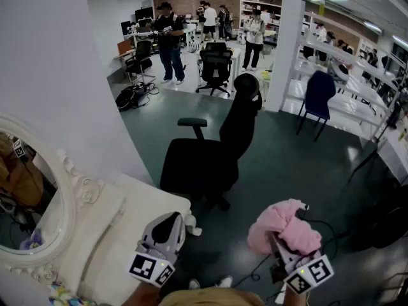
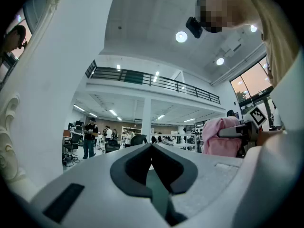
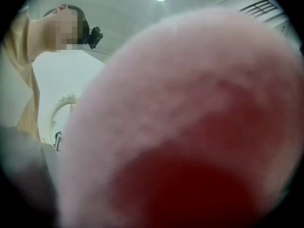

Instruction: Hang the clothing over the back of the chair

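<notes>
Open-plan workshop, dark floor [image 1: 287, 158]. Black office chair [image 1: 210, 161] stands mid-frame, its backrest bare. Pink garment [image 1: 285, 225] is bunched at lower right, pinched by the right gripper [image 1: 275, 241], well apart from the chair. Left gripper [image 1: 168, 224]: jaws pressed together, empty. Judgement: garment picked up; approach and draping outstanding.

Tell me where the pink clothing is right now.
In the head view, the pink clothing is bunched at lower right, held by the right gripper, to the right of the black office chair and not touching it.
</notes>
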### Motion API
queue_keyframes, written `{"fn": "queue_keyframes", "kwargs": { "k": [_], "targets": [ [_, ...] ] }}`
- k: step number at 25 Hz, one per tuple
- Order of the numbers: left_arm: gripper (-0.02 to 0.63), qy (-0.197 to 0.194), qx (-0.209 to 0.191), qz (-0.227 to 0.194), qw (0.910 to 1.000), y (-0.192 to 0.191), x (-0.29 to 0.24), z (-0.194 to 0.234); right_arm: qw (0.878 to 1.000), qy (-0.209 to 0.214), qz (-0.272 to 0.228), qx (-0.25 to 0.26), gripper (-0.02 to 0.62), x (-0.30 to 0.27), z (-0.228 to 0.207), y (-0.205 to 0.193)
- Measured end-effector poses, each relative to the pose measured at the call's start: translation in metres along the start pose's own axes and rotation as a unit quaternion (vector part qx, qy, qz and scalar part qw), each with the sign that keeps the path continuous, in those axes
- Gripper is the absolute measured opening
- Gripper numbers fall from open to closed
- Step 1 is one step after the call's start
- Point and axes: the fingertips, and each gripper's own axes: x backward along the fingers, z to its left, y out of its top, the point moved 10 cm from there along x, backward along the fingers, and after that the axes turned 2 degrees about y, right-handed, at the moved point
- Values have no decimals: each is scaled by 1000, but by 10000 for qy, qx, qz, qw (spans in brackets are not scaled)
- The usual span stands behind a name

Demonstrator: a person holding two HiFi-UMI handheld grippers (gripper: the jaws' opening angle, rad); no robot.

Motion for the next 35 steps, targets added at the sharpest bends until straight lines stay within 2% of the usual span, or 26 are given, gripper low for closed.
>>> {"fn": "queue_keyframes", "kwargs": {
  "k": [14,23,29,35],
  "targets": [
    [5,26,-3,30,10000,-10,-1,-1,9998,20,-92,-149,190,0,-7,-11],
    [5,167,-87,57,9998,-13,-21,-30,9995,130,-112,-279,192,16,-48,-6],
    [5,355,-118,77,9993,-34,-40,-39,9993,194,-39,-306,192,16,-83,-22],
    [5,305,-77,131,9994,-36,-53,-41,9993,128,23,-345,192,19,-94,-20]
  ]
}}
